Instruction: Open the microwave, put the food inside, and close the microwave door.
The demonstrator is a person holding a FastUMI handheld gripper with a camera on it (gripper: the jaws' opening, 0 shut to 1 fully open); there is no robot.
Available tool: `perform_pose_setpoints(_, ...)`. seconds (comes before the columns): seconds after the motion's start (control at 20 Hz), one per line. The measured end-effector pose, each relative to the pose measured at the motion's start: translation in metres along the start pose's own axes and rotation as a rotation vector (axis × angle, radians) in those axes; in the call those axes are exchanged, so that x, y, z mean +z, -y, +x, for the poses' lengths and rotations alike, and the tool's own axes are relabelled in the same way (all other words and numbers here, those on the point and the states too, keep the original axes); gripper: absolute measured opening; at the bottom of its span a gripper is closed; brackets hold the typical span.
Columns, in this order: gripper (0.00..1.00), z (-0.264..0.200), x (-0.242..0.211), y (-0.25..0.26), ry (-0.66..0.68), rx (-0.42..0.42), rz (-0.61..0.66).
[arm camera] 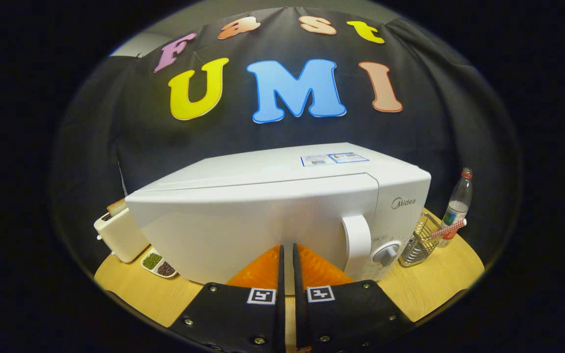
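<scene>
Pointing gripper (287, 252) at microwave (282, 215) front, jaws standing nearly closed with a thin gap, gripping nothing. Sitting on wooden table (439, 284), microwave door (253, 230) closed, handle (358, 245) just right of fingers. Flanking: toaster (118, 235) and bean dish (159, 264) left, wire basket (420, 240) and bottle (458, 206) right.

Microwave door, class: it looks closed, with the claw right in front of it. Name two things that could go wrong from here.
1. The claw looks almost shut and sits beside the door handle, not on it; pushing ahead may bump the microwave.
2. Swinging sideways could hit the wire basket or plastic bottle.
</scene>
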State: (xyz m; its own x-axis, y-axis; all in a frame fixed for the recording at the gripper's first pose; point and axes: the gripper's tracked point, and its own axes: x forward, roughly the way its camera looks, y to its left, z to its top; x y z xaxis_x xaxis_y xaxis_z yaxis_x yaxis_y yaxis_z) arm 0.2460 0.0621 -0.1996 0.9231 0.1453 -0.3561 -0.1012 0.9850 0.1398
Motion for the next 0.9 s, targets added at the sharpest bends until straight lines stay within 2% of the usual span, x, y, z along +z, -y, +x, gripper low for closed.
perform_pose_setpoints(0.35,0.09,-0.066,0.041,-0.017,0.118,0.014,-0.014)
perform_pose_setpoints(0.9,0.09,-0.164,0.051,-0.021,0.174,-0.002,-0.065)
